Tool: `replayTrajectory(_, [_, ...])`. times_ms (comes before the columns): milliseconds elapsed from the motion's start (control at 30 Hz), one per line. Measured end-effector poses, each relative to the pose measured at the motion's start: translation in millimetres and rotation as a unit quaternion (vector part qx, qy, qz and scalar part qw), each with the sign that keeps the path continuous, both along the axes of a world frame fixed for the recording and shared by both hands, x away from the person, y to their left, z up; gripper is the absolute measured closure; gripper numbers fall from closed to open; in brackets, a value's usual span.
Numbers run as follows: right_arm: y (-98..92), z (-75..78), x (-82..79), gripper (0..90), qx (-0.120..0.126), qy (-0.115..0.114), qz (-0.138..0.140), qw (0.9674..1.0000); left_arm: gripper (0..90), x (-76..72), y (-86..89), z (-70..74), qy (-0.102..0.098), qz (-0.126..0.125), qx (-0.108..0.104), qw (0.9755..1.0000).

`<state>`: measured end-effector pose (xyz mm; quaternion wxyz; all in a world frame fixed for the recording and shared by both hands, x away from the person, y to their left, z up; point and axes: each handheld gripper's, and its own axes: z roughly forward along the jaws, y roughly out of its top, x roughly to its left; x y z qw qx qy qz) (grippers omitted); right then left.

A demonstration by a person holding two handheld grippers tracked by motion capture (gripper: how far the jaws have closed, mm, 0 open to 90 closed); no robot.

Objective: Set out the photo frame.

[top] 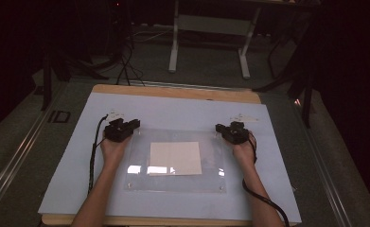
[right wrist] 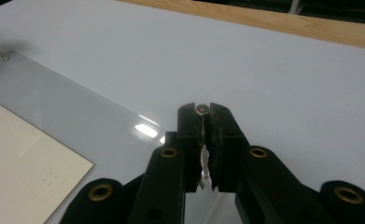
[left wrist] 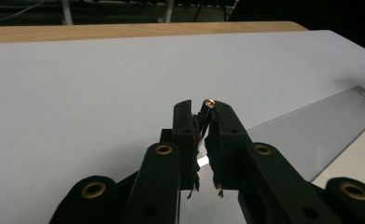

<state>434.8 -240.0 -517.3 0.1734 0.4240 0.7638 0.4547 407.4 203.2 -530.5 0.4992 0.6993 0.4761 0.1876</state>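
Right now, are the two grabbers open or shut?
Left gripper: shut on a small screw.
Right gripper: shut on another small screw.

pale blue mat (top: 182, 111), cream paper (top: 175, 158), black grippers, wooden table edge (top: 173, 92)

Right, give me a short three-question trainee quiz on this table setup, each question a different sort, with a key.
1. True or false: the cream paper sheet lies under the clear acrylic plate.
2. Multiple choice: where do the left gripper and right gripper sit? A) both at the plate's near corners B) at the plate's far corners, one on each side C) stacked on the paper.
3. Fill in: the table's wooden top is covered by a pale ___ mat.

Key: 1 true; 2 B; 3 blue. Both grippers' jaws look closed, each on a small screw at its tips.
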Motion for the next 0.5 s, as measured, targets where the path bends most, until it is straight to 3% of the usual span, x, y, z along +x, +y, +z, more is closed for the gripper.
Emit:
replayTrajectory(167, [-0.4,0.3,0.8,84.0,0.002,0.004,0.002,1.0000,80.8,1.6,0.9,-1.7,0.008,0.003,-0.021,0.9997])
replayTrajectory(500, [-3.1,1.0,4.3,83.5,0.012,0.020,0.008,0.9997,81.1,3.5,2.1,-2.4,0.013,0.001,-0.028,0.9995])
